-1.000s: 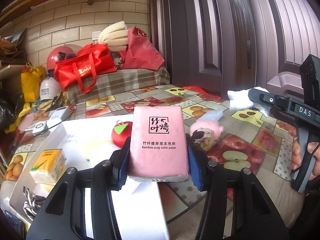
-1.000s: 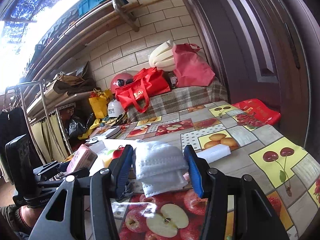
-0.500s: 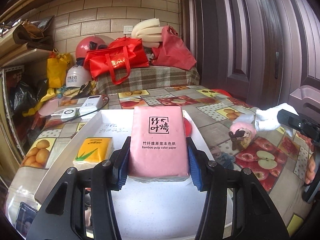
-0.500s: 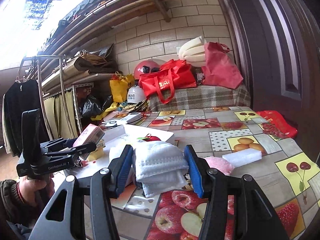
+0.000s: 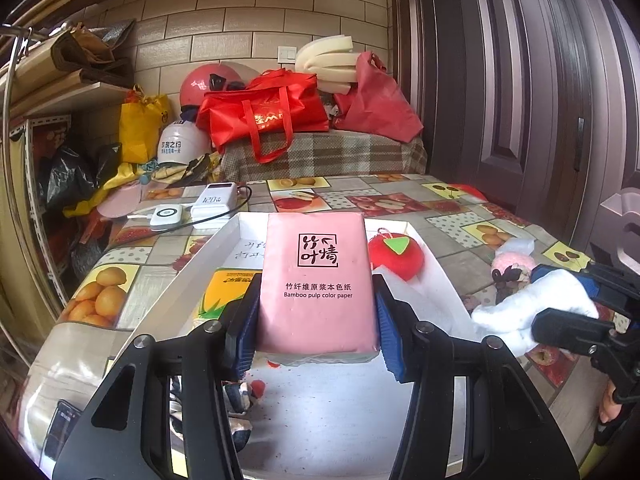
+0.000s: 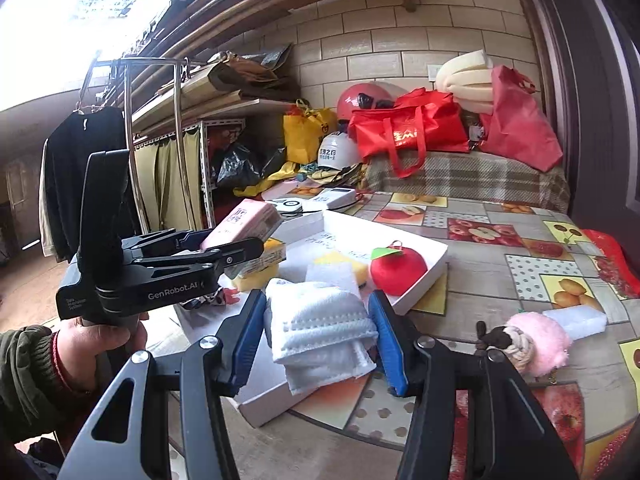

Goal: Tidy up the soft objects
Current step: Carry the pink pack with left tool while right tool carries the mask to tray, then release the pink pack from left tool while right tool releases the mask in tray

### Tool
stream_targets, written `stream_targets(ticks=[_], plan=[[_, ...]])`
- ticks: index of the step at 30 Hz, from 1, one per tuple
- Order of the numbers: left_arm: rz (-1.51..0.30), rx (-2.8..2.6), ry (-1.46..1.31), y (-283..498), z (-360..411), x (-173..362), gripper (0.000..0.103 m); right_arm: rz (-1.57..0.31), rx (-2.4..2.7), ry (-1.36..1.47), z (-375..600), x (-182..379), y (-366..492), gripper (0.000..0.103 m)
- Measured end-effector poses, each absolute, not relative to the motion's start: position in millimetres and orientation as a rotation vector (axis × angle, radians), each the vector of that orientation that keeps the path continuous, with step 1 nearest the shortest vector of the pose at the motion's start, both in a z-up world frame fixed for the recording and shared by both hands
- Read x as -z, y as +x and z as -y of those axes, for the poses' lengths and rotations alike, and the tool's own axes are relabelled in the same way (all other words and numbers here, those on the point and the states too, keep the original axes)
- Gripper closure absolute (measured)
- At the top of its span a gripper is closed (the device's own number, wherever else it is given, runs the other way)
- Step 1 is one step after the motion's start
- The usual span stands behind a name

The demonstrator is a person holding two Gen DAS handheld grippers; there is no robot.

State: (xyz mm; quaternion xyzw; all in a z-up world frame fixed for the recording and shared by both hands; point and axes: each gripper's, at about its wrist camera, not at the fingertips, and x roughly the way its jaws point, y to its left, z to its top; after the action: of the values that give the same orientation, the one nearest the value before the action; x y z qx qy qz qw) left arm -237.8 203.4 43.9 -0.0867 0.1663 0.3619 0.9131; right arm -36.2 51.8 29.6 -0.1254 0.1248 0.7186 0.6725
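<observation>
My left gripper (image 5: 316, 324) is shut on a pink tissue pack (image 5: 318, 280) and holds it over the white tray (image 5: 208, 248). In the right wrist view the same pack (image 6: 244, 222) hangs above the tray's left side. My right gripper (image 6: 318, 340) is shut on a folded white cloth (image 6: 320, 328), at the tray's (image 6: 420, 280) near right corner. A red plush apple (image 6: 396, 270) and a yellow tissue pack (image 5: 224, 292) lie in the tray. A pink plush toy (image 6: 536, 344) rests on the tablecloth right of the tray.
A white foam block (image 6: 576, 320) lies beside the plush toy. Power banks (image 5: 212, 204) with cables sit behind the tray. Red bags (image 5: 272, 116) and helmets (image 5: 176, 146) crowd the back by the brick wall. A dark door (image 5: 540, 80) stands on the right.
Both grippers swung left over the table toward the tray, each keeping its load. The tray now lies straight under the pink pack, and the cloth has come up to the tray's corner.
</observation>
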Motion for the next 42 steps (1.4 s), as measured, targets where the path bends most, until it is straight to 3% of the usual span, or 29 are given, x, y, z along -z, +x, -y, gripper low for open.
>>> stream_targets(ticks=[27,42], plan=[[-0.411,-0.751,-0.306,-238.1,-234.6,-35.1,0.052,-0.447,-1.64,-0.466,-120.6,-8.6,-59.3,0.05],[-0.498,-0.767,-0.284,-217.3,-247.0,-30.5,0.052,-0.361,-1.483,-0.406,-148.6,-16.9,-41.5,0.048]])
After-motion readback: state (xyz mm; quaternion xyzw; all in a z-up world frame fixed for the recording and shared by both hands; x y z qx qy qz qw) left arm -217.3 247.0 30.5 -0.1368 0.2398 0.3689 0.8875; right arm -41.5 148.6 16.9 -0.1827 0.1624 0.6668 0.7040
